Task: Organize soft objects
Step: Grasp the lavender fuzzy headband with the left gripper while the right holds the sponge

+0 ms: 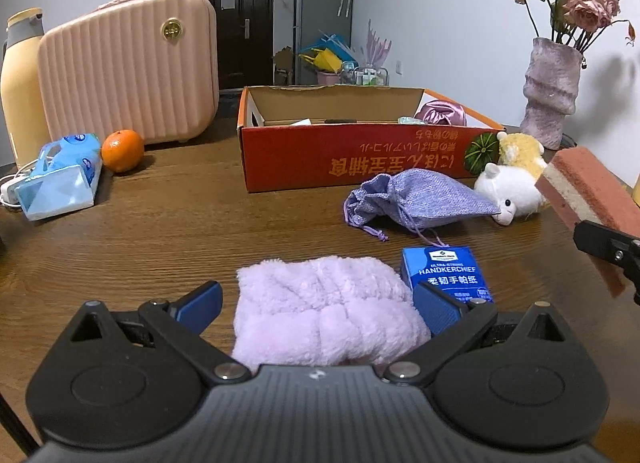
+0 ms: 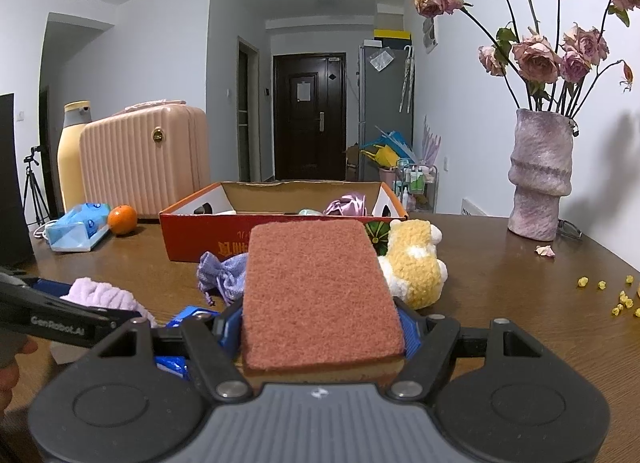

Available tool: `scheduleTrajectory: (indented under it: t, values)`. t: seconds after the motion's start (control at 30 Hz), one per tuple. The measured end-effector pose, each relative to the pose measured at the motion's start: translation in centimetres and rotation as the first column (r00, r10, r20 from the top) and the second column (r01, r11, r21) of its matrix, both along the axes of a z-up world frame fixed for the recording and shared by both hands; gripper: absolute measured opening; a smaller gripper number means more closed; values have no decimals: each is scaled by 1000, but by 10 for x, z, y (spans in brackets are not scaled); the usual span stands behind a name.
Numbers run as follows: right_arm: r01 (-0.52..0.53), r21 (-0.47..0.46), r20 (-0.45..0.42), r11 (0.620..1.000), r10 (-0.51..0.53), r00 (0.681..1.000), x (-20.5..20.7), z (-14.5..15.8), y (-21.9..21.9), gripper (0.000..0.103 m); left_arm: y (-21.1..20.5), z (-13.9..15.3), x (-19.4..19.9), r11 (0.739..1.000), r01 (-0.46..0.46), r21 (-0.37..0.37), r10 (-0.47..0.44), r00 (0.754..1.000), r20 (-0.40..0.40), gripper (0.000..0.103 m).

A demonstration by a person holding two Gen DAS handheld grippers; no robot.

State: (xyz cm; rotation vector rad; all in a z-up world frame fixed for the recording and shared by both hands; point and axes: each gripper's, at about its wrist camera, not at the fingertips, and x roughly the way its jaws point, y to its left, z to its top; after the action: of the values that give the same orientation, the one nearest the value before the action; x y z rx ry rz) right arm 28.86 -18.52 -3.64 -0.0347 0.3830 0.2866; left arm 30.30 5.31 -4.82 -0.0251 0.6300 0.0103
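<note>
— Brown wood table (image 1: 168, 231) under me, white walls around, a dark door (image 2: 309, 115) at the far end. What do you want to know?

— Where are your claws?

— My right claw (image 2: 322, 327) is clamped on a sponge (image 2: 316, 295), rust-red scrub side up, yellow foam beneath; the blue pads press both its long edges and it juts forward over the table. My left claw (image 1: 318, 303) stands apart, jaws wide, with a lilac fluffy cloth (image 1: 324, 311) lying between them. The pads are beside the cloth, not squeezing it.

— And the rest of the soft things?

— A purple drawstring pouch (image 1: 416, 201) lies on its side just in front of the red box (image 1: 360, 159). A white plush (image 1: 510, 193) touches its closed end, and a yellow plush (image 1: 520, 149) leans against the white one, next to the box's right corner. A blue handkerchief pack (image 1: 442, 269) sits just right of the cloth, touching my left claw's right pad.

— Anything in the box?

— A shiny pink satin thing (image 1: 442, 113) in its far right corner, and something pale green beside it that I cannot make out.

— What else is on the table?

— Left side: a tissue pack (image 1: 60, 175), an orange (image 1: 122, 151), a pink case (image 1: 128, 67) and a yellow bottle (image 1: 20, 87). Right side: a vase (image 2: 540, 175) of dried roses.
</note>
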Motion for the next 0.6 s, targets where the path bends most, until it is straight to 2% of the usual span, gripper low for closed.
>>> scheduleTrajectory:
  t: [0.23, 0.4, 0.6]
  values:
    - [-3, -6, -8, 1000, 3, 1000, 1, -2, 1, 71, 0, -3, 2, 1000, 20, -11, -20, 1000, -2, 102]
    - [-4, -6, -9, 1000, 4, 1000, 1, -2, 1, 71, -1, -3, 0, 998, 51, -25, -51, 999, 3, 84]
    - [-7, -4, -10, 1000, 7, 1000, 2, -2, 2, 71, -5, 1, -6, 997, 71, -7, -71, 997, 40, 62]
